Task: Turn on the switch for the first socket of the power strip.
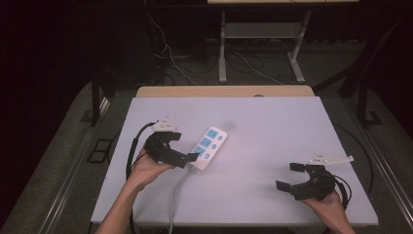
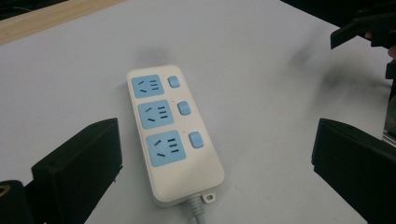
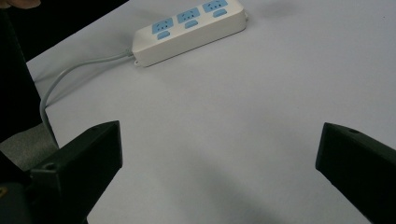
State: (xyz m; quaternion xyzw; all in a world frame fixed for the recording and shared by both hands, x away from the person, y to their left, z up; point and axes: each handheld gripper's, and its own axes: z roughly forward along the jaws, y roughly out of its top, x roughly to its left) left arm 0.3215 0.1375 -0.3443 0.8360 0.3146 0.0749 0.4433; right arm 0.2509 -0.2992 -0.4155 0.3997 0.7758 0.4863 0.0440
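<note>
scene: a white power strip point(image 1: 208, 147) lies flat on the worktop point(image 1: 272, 126), left of centre, sockets facing up.
strip position: just ahead of the left tool point(image 1: 181, 146); well apart from the right tool point(image 1: 291, 176).
strip axis: long axis runs diagonally, from the near-left end to the far-right end.
strip pointing: cord end points near-left; the grey cord point(image 1: 176, 195) leaves that end and runs off the near edge of the worktop. the free end points far-right.
strip face: three blue sockets point(image 2: 158, 131) in a row along the axis, each with a blue switch point(image 2: 184, 108) beside it.
left tool state: jaws wide apart, nothing between them; one jaw tip sits at or just over the cord end of the strip, contact not clear.
right tool state: jaws wide apart, holding nothing, low over bare worktop on the near right.
step in hand: judged to be the left tool's approach to the strip.
method: align the jaws across the short axis of the strip, one jaw on each long side, so the body seats squarely.
method, grip point: close near the cord end or mid-body, clear of the switches, to avoid pressing one.
method, cord: keep the cord free of the jaws; a pinched cord may drag or twist the strip.
method, lift: keep the strip level; a smooth plastic body may slip under an off-centre grip.
</note>
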